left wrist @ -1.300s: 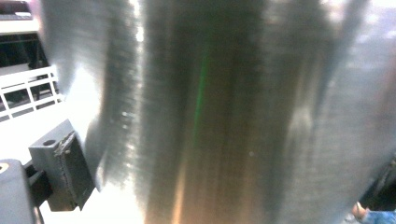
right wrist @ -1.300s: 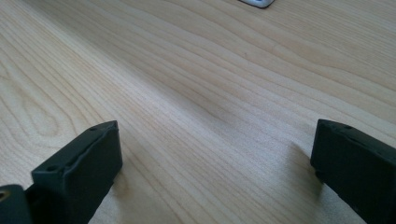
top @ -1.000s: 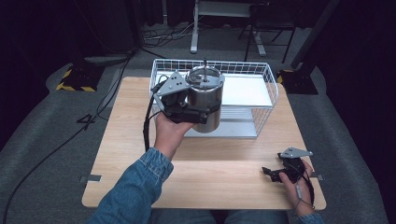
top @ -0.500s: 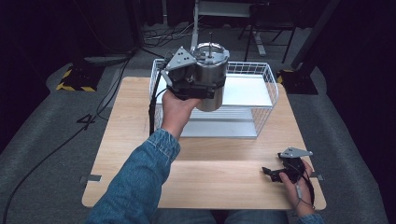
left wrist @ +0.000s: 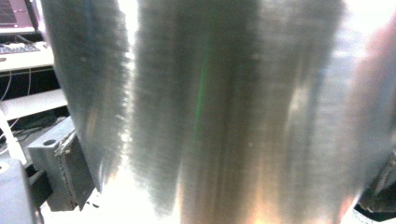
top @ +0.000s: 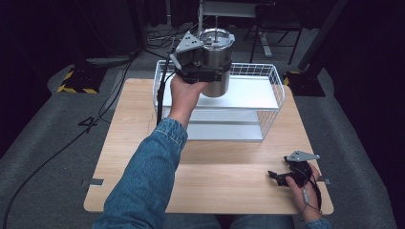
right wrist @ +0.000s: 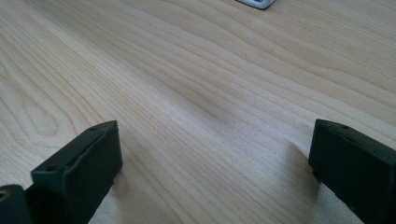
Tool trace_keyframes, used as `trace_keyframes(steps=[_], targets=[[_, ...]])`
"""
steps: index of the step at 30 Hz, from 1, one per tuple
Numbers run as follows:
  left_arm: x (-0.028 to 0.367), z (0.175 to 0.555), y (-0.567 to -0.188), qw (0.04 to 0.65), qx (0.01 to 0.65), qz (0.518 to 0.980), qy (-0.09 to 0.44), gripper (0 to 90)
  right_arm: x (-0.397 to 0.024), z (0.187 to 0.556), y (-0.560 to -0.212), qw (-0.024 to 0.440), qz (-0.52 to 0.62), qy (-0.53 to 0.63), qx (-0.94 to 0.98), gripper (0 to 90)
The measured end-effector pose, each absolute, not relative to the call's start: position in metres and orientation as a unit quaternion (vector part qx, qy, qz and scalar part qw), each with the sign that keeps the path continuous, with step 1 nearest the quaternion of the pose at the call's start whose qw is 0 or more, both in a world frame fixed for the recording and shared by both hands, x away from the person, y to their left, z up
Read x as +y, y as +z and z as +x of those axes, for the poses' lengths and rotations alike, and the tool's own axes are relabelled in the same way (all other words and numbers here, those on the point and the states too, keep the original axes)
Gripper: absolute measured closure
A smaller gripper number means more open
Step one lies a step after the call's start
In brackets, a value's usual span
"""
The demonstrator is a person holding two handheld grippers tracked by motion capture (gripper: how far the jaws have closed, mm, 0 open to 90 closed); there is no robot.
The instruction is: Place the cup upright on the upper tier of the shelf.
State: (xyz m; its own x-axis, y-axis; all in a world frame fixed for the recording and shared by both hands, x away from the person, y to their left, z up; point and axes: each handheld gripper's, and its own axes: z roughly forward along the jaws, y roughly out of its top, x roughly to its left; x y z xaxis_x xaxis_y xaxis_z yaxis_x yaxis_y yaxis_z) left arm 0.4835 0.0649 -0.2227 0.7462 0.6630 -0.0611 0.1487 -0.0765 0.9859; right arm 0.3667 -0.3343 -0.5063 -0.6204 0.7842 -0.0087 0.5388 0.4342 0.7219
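Observation:
A tall brushed-steel pot [top: 216, 62] is lifted above the white wire rack [top: 272, 86], over the rack's upper shelf at its left part. My left gripper [top: 203, 71] is shut on the pot's side, and a hand in a denim sleeve holds it. Up close, the pot's shiny wall [left wrist: 224, 107] spans the left gripper view. My right gripper [top: 278, 177] rests low at the table's front right and stands open. Its two black fingers [right wrist: 79, 168] are wide apart over bare wood, nothing between them.
The wooden table [top: 133, 143] carries the two-level rack at its back middle. A black cable [top: 160, 100] hangs from the left gripper down the rack's left side. Dark floor with cables and stands [top: 258, 28] surrounds the table.
My left gripper has lifted the pot up and back, from in front of the rack's left part to well above its upper shelf. The right gripper has stayed put.

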Motion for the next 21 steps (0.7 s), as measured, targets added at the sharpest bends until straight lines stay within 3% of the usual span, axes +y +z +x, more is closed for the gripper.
trace_keyframes(steps=[21], targets=[[0.047,0.528,-0.241,0.591,0.323,0.705,0.222,3.7,-0.334,0.366,-0.506,0.176,0.398,0.35,0.829,3.3]])
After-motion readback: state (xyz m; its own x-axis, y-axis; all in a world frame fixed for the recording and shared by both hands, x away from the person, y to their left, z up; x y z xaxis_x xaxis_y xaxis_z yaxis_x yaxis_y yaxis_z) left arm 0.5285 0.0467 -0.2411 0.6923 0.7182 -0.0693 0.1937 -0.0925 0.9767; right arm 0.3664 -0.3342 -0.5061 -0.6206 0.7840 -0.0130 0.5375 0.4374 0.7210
